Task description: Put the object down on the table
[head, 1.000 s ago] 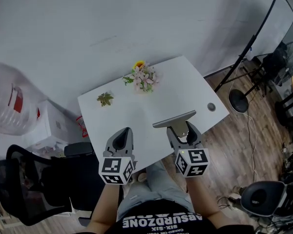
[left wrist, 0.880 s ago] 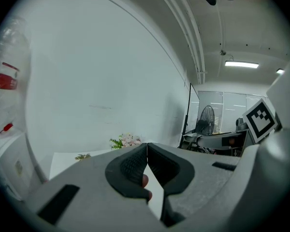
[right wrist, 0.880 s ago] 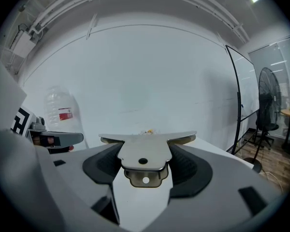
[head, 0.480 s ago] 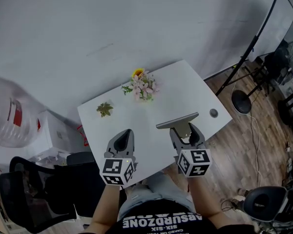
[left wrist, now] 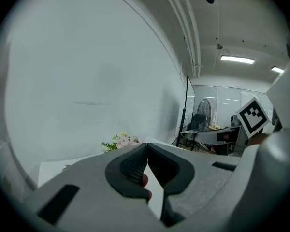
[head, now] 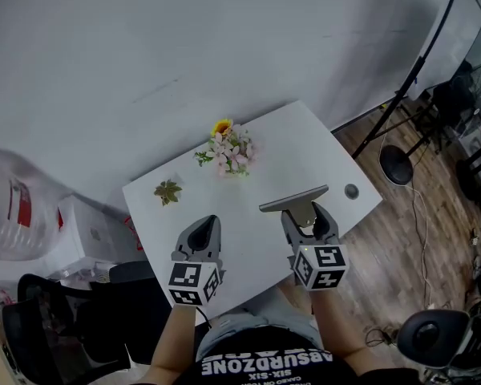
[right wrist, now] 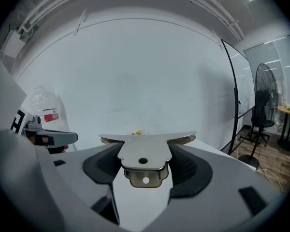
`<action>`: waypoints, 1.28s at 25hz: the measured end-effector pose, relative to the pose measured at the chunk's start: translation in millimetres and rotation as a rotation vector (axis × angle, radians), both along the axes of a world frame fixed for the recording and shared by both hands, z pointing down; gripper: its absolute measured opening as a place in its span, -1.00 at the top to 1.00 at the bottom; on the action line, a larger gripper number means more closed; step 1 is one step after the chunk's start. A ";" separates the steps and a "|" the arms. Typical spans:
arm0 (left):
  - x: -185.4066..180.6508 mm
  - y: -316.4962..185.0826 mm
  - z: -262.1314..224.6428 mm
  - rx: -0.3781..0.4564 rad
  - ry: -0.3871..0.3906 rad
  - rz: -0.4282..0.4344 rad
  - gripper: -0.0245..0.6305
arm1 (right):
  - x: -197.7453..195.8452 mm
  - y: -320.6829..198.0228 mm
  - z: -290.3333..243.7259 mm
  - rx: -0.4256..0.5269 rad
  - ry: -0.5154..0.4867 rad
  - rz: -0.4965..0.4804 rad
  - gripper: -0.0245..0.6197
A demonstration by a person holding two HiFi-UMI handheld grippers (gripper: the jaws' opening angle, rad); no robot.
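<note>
Head view: right hand-held gripper (head: 303,213) holds a flat metal plate (head: 294,198) over the near part of the white desk (head: 321,151). The plate sits roughly level, crosswise to the jaws, and seems clear of the surface.
Right gripper view: jaws are clamped on the plate's narrow centre tab, the one with two small holes. The wide edge sticks out past the jaws on both sides.
Left hand-held gripper (head: 199,233): closed, tips touching, nothing gripped. It hangs over the desk's near edge, apart from the plate.
Desk contents: flowers (head: 228,151) at the far side, leaf (head: 167,191) on the left, small round grommet (head: 351,190) on the right. The middle ahead of the plate is bare.
Handling (judgement): thin, stiff sheet metal, probably light. It looks smooth, so it could pivot or slip in the pads. Not fragile, but it would clatter if dropped.
Grip point (judgement): the tab is the right spot; it is centred, so the load stays balanced.
Status: not down yet.
Next (judgement): lower it level onto the bare patch, then open the jaws.
Risk: one edge lands first and the plate tips.
</note>
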State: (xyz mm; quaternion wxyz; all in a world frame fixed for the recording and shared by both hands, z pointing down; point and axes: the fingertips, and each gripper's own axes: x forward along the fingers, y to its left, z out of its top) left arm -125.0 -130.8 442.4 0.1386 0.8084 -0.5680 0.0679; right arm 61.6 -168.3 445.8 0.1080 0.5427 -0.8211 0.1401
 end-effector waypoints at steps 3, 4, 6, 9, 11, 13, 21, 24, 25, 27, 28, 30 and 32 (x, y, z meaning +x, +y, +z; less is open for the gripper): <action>5.5 -9.1 3.9 -0.013 -0.017 0.033 0.90 | 2.8 -8.0 4.4 -0.009 0.012 0.005 0.03; 6.3 -12.1 5.3 -0.017 -0.020 0.041 0.90 | 3.2 -10.6 6.2 -0.013 0.015 0.007 0.03; 6.7 -18.3 8.8 -0.026 -0.019 0.053 0.90 | 2.9 -16.1 10.3 -0.023 0.017 0.013 0.03; 7.5 -27.3 15.0 -0.041 -0.018 0.062 0.90 | 2.0 -24.1 14.8 -0.036 0.018 0.015 0.03; 9.4 -32.7 17.9 -0.049 -0.016 0.068 0.90 | 2.1 -28.8 17.1 -0.042 0.020 0.015 0.03; 11.7 -36.9 20.4 -0.055 -0.016 0.074 0.90 | 2.7 -32.5 19.6 -0.048 0.022 0.015 0.03; 17.9 -44.3 34.0 -0.081 -0.027 0.094 0.90 | 3.0 -42.6 31.0 -0.077 0.025 0.007 0.03; 19.5 -45.6 37.8 -0.094 -0.021 0.096 0.90 | 3.9 -45.2 34.6 -0.087 0.027 0.005 0.03; 20.2 -46.0 38.5 -0.097 -0.021 0.098 0.90 | 4.1 -46.0 35.7 -0.090 0.027 0.005 0.03; 21.8 -46.6 39.3 -0.101 -0.023 0.104 0.90 | 4.5 -47.0 37.7 -0.096 0.028 0.005 0.03; 22.4 -46.7 39.7 -0.102 -0.023 0.107 0.90 | 4.8 -47.1 38.7 -0.098 0.029 0.005 0.03; 23.3 -46.1 40.7 -0.103 -0.022 0.111 0.90 | 5.3 -46.9 40.5 -0.100 0.030 0.007 0.03; 23.4 -45.8 41.7 -0.104 -0.019 0.113 0.90 | 5.3 -47.0 42.5 -0.102 0.030 0.009 0.03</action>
